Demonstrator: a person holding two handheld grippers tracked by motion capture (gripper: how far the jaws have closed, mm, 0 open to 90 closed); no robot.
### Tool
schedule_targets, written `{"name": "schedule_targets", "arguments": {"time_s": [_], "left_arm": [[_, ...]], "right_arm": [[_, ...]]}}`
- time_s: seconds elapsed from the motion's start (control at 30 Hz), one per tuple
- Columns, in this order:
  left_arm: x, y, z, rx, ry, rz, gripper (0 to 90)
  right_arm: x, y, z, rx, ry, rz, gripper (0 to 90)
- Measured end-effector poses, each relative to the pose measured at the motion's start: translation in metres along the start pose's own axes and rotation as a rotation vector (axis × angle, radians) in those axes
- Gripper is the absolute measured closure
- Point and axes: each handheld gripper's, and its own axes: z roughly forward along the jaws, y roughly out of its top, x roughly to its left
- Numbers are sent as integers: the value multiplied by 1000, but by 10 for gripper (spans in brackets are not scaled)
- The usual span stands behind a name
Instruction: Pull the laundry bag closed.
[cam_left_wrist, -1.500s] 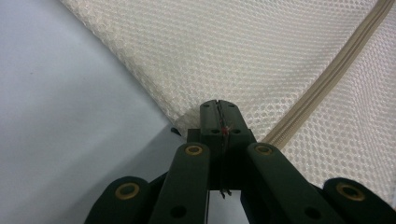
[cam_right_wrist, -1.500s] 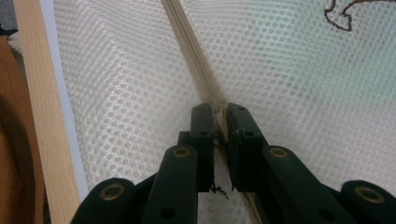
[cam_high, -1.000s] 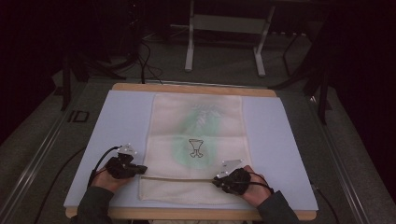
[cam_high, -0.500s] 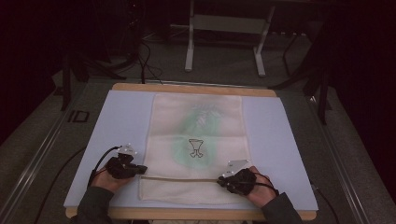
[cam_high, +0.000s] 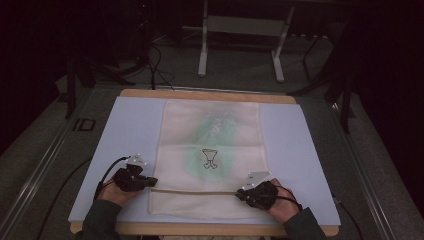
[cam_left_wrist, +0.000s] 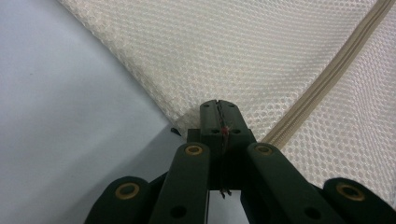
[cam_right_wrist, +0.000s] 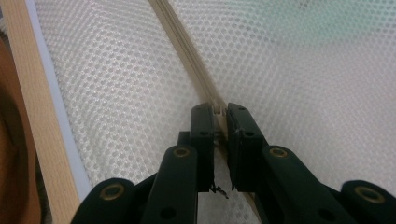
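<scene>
A: Nearest me?
B: My left gripper (cam_high: 148, 182) at seven o'clock pinches the mesh bag's (cam_high: 212, 135) edge; my right gripper (cam_high: 241, 193) at five clamps its zipper pull (cam_right_wrist: 217, 110).
A: Beyond?
B: The bag runs toward twelve on the white mat (cam_high: 125, 130).

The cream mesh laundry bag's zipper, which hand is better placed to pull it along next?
The right gripper: its fingers pinch the small zipper pull on the tan zipper. The left gripper clamps the cream mesh laundry bag at its edge.

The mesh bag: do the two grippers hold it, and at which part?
The left gripper pinches the mesh bag at its left edge beside the zipper. The right gripper grips the zipper's slider.
</scene>
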Motion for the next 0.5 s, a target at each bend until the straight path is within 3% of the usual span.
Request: {"name": "schedule_targets", "arguments": {"time_s": [0.5], "left_arm": [[0,0,0,2,3,1,900]], "right_arm": [[-5,-11,-9,0,-11,22,822]]}}
